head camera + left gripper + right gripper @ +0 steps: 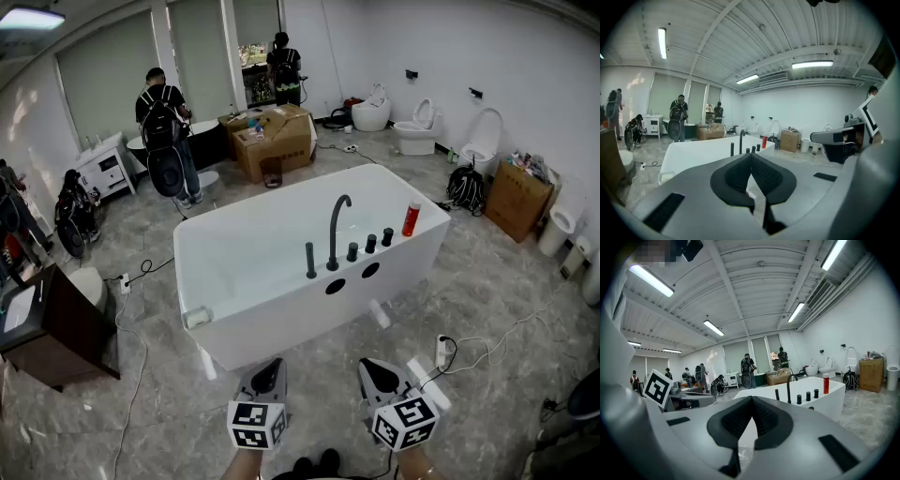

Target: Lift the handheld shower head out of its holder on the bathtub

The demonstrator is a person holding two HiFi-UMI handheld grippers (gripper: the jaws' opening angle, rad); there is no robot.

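You stand on glossy, grey, marble-veined floor tiles [487, 309] in a white-walled showroom. The smooth white rectangular bathtub [281, 328] sits at your 12 o'clock. On its near rim the slim dark handheld shower head [310, 260] stands upright in its holder, at 9 o'clock of the curved dark faucet [335, 225]. Round knobs [370, 244] and a red bottle [411, 218] trail off toward 2 o'clock. White toilets [417, 131] line the wall at 1 o'clock. Your left gripper [269, 371] and right gripper [378, 371] hover short of the tub, each with its jaws pressed together on nothing.
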